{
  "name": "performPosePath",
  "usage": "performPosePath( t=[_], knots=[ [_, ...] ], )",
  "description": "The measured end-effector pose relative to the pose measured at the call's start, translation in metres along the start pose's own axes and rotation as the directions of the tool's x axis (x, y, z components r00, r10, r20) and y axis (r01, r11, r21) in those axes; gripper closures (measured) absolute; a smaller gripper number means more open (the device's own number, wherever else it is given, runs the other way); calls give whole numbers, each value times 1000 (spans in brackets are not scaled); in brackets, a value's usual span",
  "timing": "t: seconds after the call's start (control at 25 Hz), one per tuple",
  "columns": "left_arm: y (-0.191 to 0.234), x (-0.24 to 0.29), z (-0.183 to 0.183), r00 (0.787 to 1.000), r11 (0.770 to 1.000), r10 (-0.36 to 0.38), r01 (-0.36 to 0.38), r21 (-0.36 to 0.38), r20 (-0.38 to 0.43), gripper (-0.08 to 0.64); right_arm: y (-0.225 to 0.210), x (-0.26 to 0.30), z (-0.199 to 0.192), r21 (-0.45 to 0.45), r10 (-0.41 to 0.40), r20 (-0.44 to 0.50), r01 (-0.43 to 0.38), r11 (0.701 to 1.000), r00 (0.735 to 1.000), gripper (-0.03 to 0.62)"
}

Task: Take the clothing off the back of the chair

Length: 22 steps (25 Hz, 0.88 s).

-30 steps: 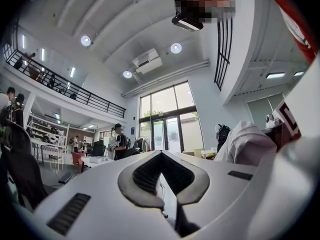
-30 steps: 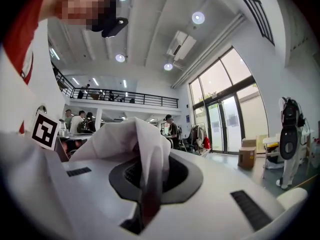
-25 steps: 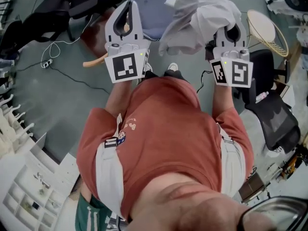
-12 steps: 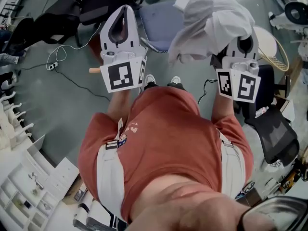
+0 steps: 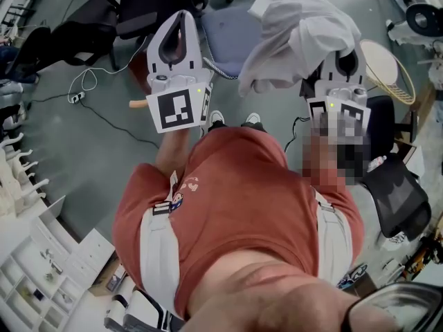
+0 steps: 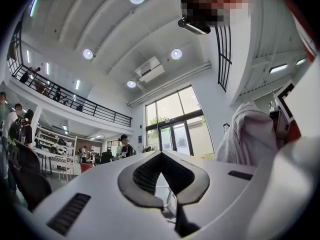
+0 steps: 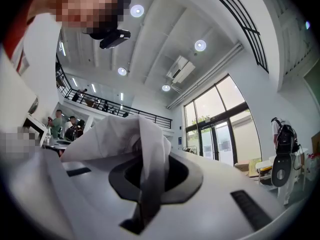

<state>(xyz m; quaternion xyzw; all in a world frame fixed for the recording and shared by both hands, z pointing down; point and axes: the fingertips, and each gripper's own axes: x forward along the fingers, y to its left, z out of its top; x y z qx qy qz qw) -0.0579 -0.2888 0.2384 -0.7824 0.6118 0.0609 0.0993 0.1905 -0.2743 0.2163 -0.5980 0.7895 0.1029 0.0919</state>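
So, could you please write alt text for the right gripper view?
The right claw is shut on a fold of white clothing that bunches up above it. Behind are ceiling lights, large windows and a balcony railing.

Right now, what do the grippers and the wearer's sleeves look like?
Both the left gripper and right gripper are grey plastic, tapering to a tip, with dark pads round a teardrop opening. Each carries a cube of black-and-white markers and a green light. Short rust-red sleeves.
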Motion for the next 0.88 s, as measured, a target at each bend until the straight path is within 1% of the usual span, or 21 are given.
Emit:
performPosePath(
  t=[0.44,0.6,0.72,0.88],
  knots=[
    [-5,0,-3,1000,1000,-6,6,-12,-8,546,0,-1,-1,0,12,-5,-12,1000,1000,558],
    [-5,-1,-9,1000,1000,-13,13,2,-29,546,1,-1,-3,-1,13,-9,-13,1000,1000,558],
    [-5,1,-7,1000,1000,-7,7,-19,-13,546,3,0,-4,-3,17,-12,-17,1000,1000,558],
    [-7,2,-8,1000,1000,-8,8,-23,-14,546,2,0,-5,-2,20,-16,-20,1000,1000,558]
  ],
)
